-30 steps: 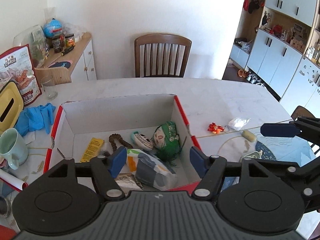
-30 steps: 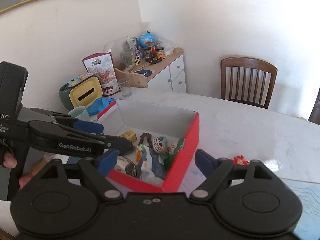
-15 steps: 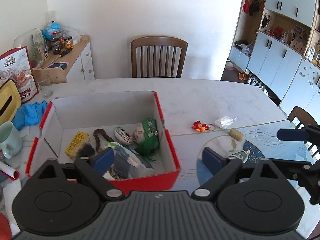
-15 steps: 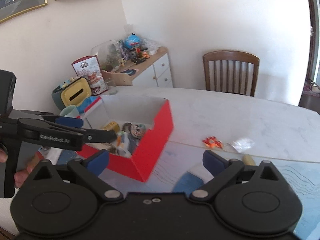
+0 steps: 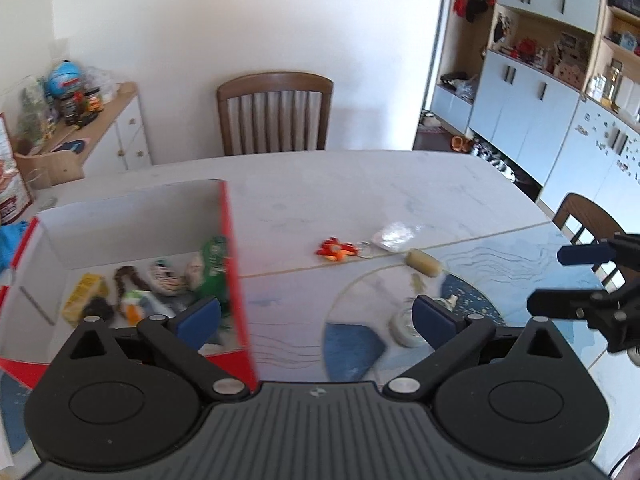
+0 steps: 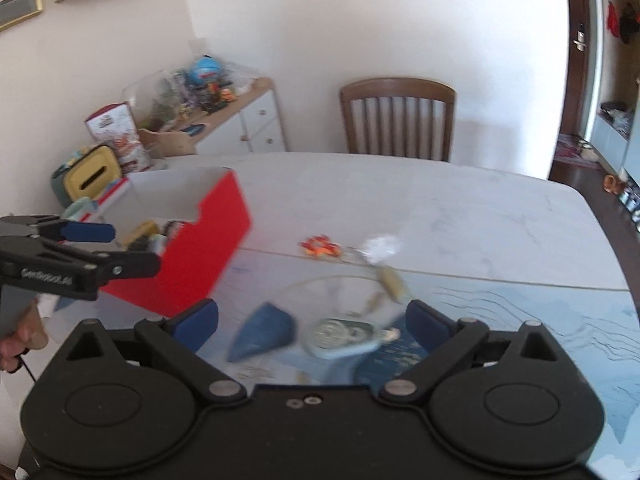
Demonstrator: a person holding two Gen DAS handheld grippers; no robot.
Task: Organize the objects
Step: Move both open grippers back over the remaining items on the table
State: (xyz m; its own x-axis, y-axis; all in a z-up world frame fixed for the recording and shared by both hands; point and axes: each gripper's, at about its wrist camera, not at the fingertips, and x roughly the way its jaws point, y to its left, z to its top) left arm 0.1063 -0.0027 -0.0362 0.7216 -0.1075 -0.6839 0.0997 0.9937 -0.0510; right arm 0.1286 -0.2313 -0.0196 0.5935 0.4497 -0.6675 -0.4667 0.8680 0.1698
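Observation:
A red box (image 5: 237, 280) with white inside walls stands at the left and holds several small items. To its right on the table lie an orange-red toy (image 5: 336, 249), a clear plastic bag (image 5: 392, 235) and a beige cylinder (image 5: 424, 263). A round pale device (image 6: 340, 336) rests on the blue-printed mat. My left gripper (image 5: 316, 318) hangs over the mat just right of the box; its jaws are opening, with nothing gripped. My right gripper (image 6: 314, 320) is open above the round device, which lies on the mat below, between its fingers.
A wooden chair (image 5: 276, 112) stands at the table's far side and another chair (image 5: 584, 216) at the right. A sideboard (image 5: 100, 132) with jars lines the left wall, and cabinets (image 5: 540, 120) line the right. A yellow tissue box (image 6: 90, 176) and a mug (image 6: 78, 206) sit behind the red box.
Both grippers have swung right, from over the red box to over the mat, and their jaws have widened. The box now sits at the left of both views.

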